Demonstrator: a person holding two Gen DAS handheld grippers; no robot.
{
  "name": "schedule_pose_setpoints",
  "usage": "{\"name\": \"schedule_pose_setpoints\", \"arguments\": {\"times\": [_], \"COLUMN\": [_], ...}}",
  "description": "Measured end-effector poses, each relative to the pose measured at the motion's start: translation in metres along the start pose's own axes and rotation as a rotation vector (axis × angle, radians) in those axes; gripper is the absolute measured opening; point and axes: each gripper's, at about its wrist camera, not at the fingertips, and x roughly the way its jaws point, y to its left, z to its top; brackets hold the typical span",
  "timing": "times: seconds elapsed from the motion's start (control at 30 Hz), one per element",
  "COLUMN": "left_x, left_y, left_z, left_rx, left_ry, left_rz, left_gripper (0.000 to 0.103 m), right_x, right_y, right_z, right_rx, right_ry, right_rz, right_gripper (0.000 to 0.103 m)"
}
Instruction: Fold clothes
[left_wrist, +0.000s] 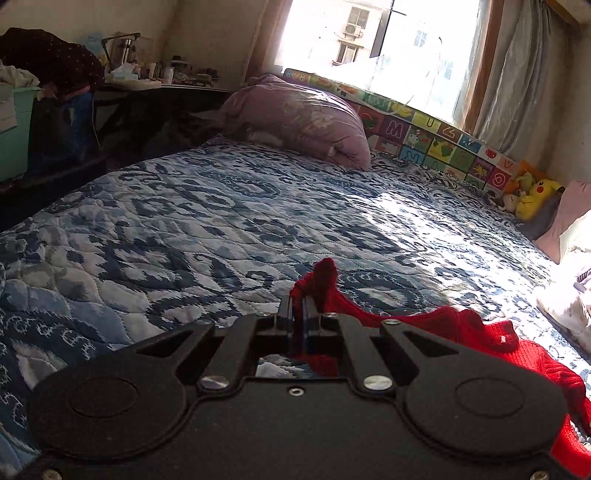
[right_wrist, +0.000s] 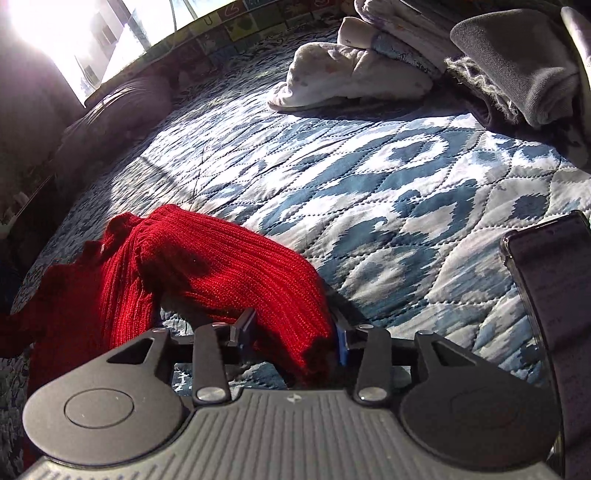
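Observation:
A red knit sweater (left_wrist: 461, 328) lies rumpled on the blue-and-white quilted bed (left_wrist: 221, 221). My left gripper (left_wrist: 298, 306) is shut on one edge of it, and a tuft of red knit sticks up past the fingertips. The rest of the garment trails off to the right. In the right wrist view a thick ribbed part of the red sweater (right_wrist: 221, 266) lies between the fingers of my right gripper (right_wrist: 295, 332). Those fingers stand wide apart on either side of the knit. The sweater's lower part is hidden behind both gripper bodies.
A pink duvet (left_wrist: 303, 114) is bundled at the bed's far end under the window. An alphabet mat (left_wrist: 424, 136) lines the wall, with plush toys (left_wrist: 532, 195) beside it. Pale clothes (right_wrist: 351, 74) and a grey garment (right_wrist: 517, 62) are piled ahead. A dark phone (right_wrist: 546, 295) lies at the right.

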Motion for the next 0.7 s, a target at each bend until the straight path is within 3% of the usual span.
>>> {"name": "schedule_pose_setpoints", "arguments": {"times": [0.27, 0.5, 0.6, 0.7], "left_x": [0.032, 0.063, 0.051, 0.031], "left_y": [0.040, 0.074, 0.085, 0.083], "left_z": [-0.011, -0.037, -0.034, -0.031], "left_rx": [-0.094, -0.244, -0.321, -0.290], "left_ry": [0.054, 0.197, 0.184, 0.160], "left_rz": [0.030, 0.117, 0.139, 0.177], "left_gripper": [0.002, 0.006, 0.020, 0.037], "right_x": [0.003, 0.004, 0.002, 0.001], "right_y": [0.008, 0.014, 0.009, 0.000], "right_z": [-0.006, -0.003, -0.001, 0.002], "right_rx": [-0.042, -0.044, -0.006, 0.055], "right_ry": [-0.022, -0.013, -0.012, -0.012], "right_rz": [0.001, -0.016, 0.000, 0.026], "right_gripper": [0.058, 0.064, 0.064, 0.060]}}
